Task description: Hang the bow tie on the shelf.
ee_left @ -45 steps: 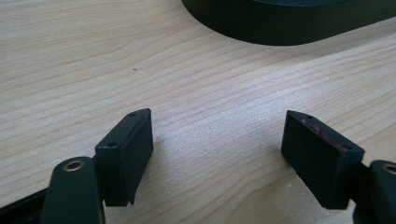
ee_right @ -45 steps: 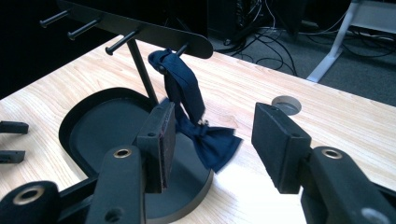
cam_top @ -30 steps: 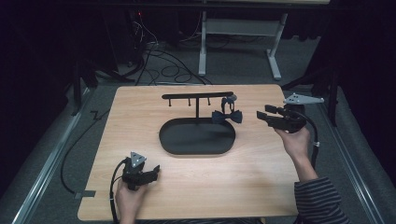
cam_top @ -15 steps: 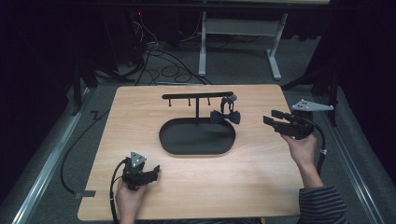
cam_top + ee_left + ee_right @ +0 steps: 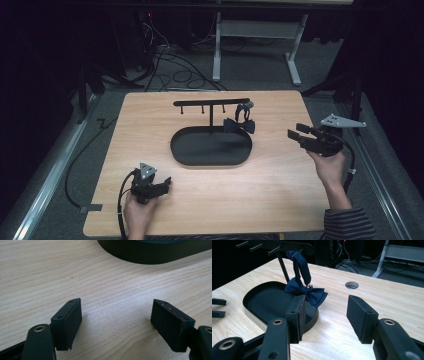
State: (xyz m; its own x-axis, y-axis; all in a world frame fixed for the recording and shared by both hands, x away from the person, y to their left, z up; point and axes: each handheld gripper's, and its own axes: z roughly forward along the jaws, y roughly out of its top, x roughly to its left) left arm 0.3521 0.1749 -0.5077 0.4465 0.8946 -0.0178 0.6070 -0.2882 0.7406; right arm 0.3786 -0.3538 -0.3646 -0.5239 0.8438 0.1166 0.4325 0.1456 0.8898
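A dark bow tie [image 5: 239, 125] hangs from the stand [image 5: 211, 103] above the oval tray [image 5: 182, 150].

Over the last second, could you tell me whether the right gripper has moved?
Yes. In the high view the right gripper has drawn back from the stand toward the table's right edge and nearer the person, jaws open.

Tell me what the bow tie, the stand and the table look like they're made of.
Bow tie: soft navy fabric, faintly satiny, since it folds and drapes from a peg. Stand: matte black, rigid, probably painted metal or plastic; the thin post and pegs suggest metal, but the look leaves it open. Table: pale wood or wood-look laminate, with visible straight grain and a smooth, slightly glossy top.
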